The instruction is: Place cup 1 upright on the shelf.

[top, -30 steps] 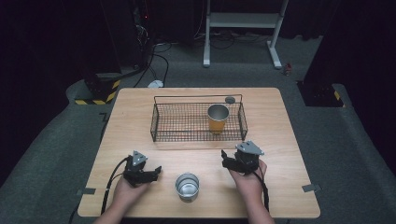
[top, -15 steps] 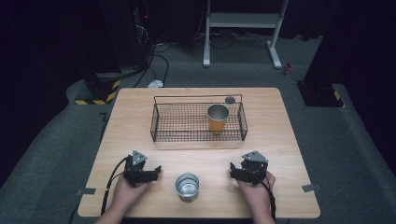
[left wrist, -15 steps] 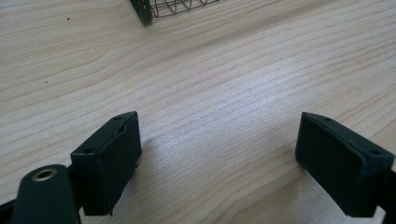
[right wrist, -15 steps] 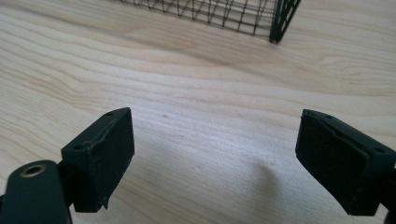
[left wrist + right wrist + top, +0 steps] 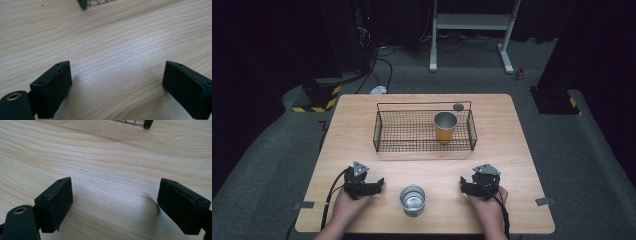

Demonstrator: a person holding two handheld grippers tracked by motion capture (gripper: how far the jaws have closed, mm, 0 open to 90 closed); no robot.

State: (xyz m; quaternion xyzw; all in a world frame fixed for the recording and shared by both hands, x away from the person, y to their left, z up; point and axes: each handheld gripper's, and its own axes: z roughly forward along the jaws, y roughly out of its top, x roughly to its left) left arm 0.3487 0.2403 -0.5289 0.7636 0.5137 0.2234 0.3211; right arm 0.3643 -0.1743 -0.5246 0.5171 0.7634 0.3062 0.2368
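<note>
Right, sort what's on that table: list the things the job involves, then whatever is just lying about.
Job in hand:
- silver metal cup between both grippers
- wire basket
- orange cup standing in the basket
- left gripper, jaws just opened, nothing between them
- right gripper, open

Lying about:
- small round grey object behind the basket

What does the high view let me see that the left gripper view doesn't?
The high view alone takes in the silver metal cup at the front, the orange cup with a metal rim standing inside the black wire basket, the right gripper and the person's hands. The left gripper view alone gives a close look at the left gripper, jaws apart over bare wood. Both share the light wooden table and a basket corner.
</note>
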